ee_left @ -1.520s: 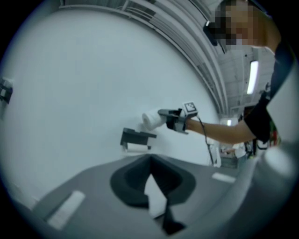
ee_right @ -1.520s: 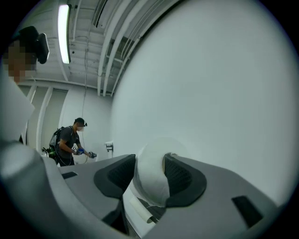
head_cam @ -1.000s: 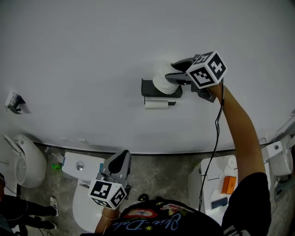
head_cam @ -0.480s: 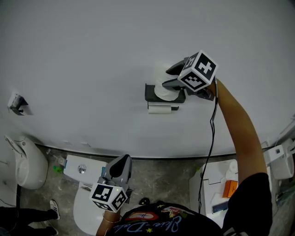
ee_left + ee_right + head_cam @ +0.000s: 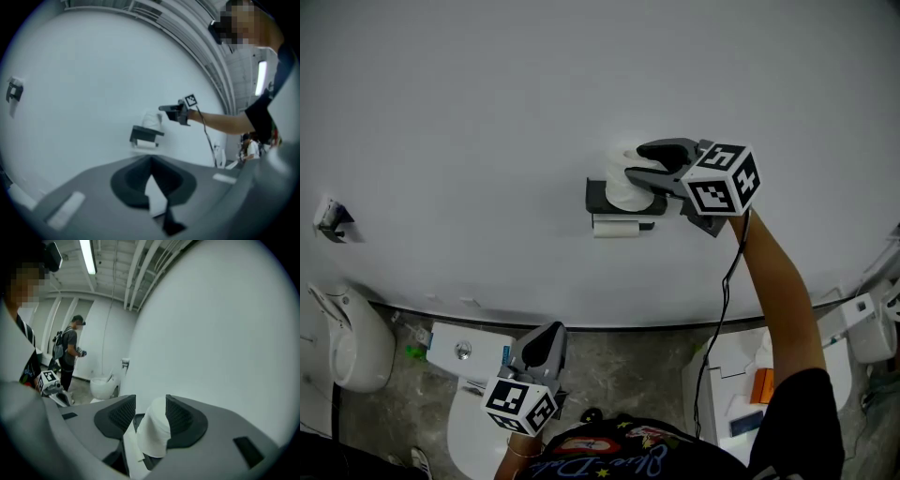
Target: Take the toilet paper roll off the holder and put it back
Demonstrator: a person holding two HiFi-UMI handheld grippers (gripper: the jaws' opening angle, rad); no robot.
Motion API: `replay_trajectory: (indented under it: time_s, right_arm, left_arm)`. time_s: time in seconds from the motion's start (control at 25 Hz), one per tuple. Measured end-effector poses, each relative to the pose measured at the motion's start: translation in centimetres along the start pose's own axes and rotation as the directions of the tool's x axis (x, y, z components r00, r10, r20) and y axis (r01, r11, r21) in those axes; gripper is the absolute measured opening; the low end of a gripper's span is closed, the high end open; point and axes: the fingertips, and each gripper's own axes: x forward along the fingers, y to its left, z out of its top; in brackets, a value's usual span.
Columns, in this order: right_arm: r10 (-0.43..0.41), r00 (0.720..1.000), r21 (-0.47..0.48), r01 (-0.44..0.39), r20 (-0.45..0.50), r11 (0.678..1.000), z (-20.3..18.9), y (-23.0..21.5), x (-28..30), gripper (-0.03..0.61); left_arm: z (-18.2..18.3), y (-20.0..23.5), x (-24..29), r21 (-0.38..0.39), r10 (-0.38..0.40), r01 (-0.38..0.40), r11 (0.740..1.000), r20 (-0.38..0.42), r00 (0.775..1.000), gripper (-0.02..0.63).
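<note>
Your right gripper [image 5: 636, 161], upper centre, straddles the toilet paper roll [image 5: 619, 193] on the wall holder [image 5: 596, 195] with jaws apart, while your left gripper [image 5: 550, 335], bottom left, is closed.

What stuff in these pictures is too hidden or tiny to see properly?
Right gripper view: the holder is mostly hidden behind the toilet paper roll and the right gripper.
Left gripper view: the roll is too small and blurry for detail.
Head view: the small wall fitting at the left is too small to identify.
</note>
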Motion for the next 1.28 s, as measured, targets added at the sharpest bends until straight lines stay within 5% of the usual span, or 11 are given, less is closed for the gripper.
replay_trajectory:
  time_s: [0.16, 0.24, 0.28, 0.36, 0.6, 0.88, 1.28]
  right_arm:
    - [-0.252, 0.938, 0.166, 0.217, 0.238, 0.962, -1.1, -0.8, -4.5, 0.196]
    - [-0.346, 0.894, 0.228, 0.288, 0.285, 0.93, -3.1, -0.2, -6.5, 0.073]
    - [-0.383, 0.872, 0.265, 0.309, 0.304, 0.914, -4.3, 0.4, -7.4, 0.066]
    - [-0.434, 0.839, 0.343, 0.323, 0.327, 0.882, -7.0, 2.0, -9.0, 0.06]
    - [-0.514, 0.809, 0.505, 0.329, 0.285, 0.798, -14.8, 7.4, -11.9, 0.021]
    - [-0.608, 0.752, 0.715, 0.277, 0.254, 0.642, -20.1, 12.2, -13.8, 0.015]
    - [-0.592, 0.777, 0.682, 0.315, 0.214, 0.66, -20.1, 13.8, -13.4, 0.015]
  left_arm:
    - [-0.1, -0.7, 0.9, 0.009, -0.024, 0.025, 1.0, -0.01, 1.0, -0.002]
    - [0.3, -1.4, 1.3, 0.016, -0.047, 0.047, 0.999, -0.001, 0.999, -0.002]
    - [0.6, -1.8, 1.5, 0.021, -0.06, 0.06, 0.998, 0.009, 0.998, -0.002]
    - [1.0, -2.8, 1.9, 0.028, -0.084, 0.084, 0.996, 0.027, 0.996, -0.002]
    - [0.8, -3.6, 3.1, 0.03, -0.104, 0.103, 0.994, 0.024, 0.994, -0.002]
    - [-0.4, -3.5, 3.9, 0.015, -0.093, 0.093, 0.996, -0.006, 0.996, -0.002]
    - [-0.6, -3.5, 4.1, 0.015, -0.083, 0.083, 0.996, -0.014, 0.996, -0.002]
